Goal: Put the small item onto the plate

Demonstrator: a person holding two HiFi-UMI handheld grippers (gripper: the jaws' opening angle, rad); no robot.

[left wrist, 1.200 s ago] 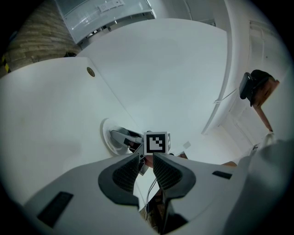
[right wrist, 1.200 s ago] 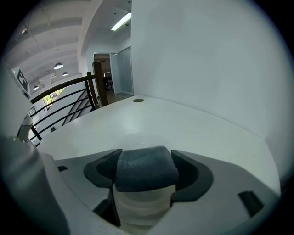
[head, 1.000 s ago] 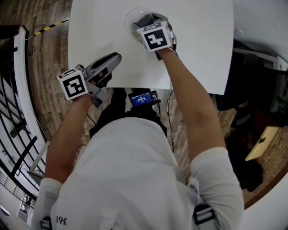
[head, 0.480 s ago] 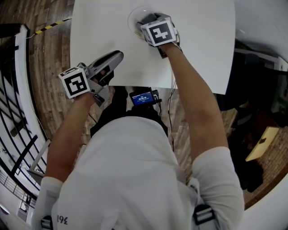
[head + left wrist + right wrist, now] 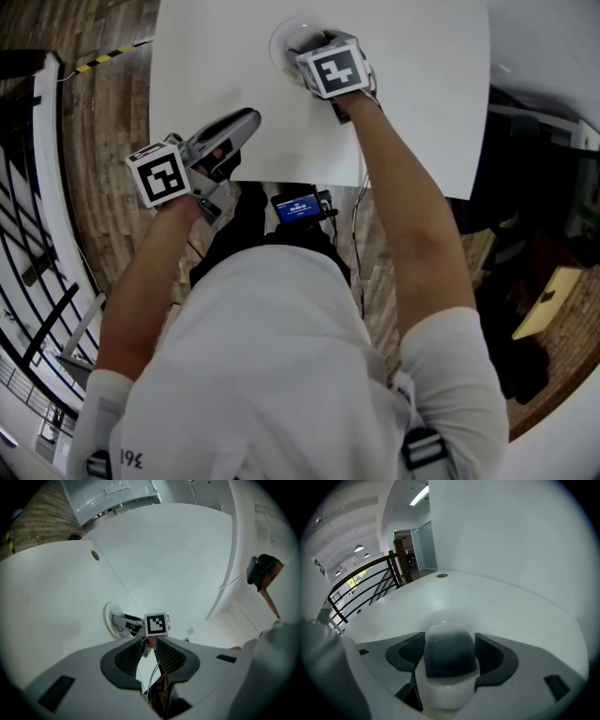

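On the white worktop (image 5: 422,94), one pale plate (image 5: 279,36) is sitting toward the far edge. Two tools are working above the surface. The right tool (image 5: 307,42) is hanging over the plate, its jaws clamping the single small item (image 5: 450,656), a round white base carrying a dark, smoky dome. The tool's marker cube is blocking the head view of the item, so whether it is touching the plate cannot be told. The left tool (image 5: 244,122) is lying near the worktop's near left corner, well apart from the plate, its jaws drawn together. One small device with a blue screen (image 5: 298,206) is showing just off the near edge. One small round disc (image 5: 441,575) is sitting in the worktop farther off.
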